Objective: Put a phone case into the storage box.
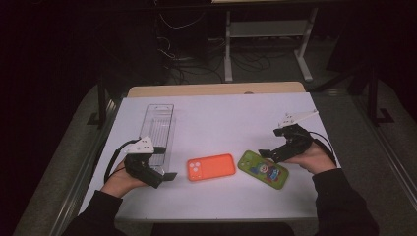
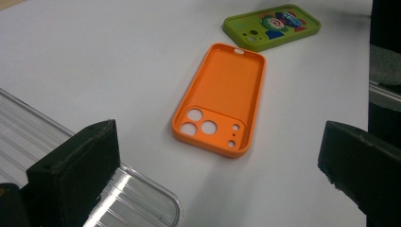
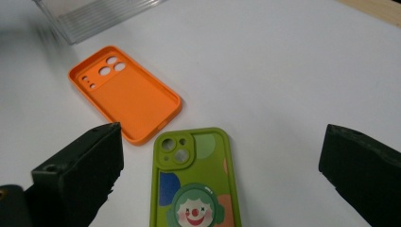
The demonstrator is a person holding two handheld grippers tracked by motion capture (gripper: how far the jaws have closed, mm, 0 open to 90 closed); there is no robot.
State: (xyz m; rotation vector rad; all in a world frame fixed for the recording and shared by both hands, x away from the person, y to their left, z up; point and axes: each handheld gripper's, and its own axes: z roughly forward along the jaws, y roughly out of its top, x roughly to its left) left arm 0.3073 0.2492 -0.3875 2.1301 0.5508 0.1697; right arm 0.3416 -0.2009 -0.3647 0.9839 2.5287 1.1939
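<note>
The left gripper (image 1: 164,176), jaws wide and empty, points at the orange phone case (image 1: 211,166) lying hollow-side up mid-table, while the right gripper (image 1: 268,153), equally wide, hovers at the green clown case (image 1: 263,169) just beside it. This looks like the approach before a pickup, likely toward the clear plastic tray (image 1: 158,129). Next, each needs to lower and straddle a case edge before closing.

- We are seeing the white worktop (image 1: 221,123) glowing brightly from overhead light in the high view, while the room behind it is sinking into near black.
- The clear tray (image 3: 94,14) is blurring and catching streaky glare in the right gripper view.
- Soft, faint shadows are lying beside the orange case (image 2: 222,99) and the green case (image 3: 194,179).
- The near black jaws are looking soft-edged, slightly out of focus.
</note>
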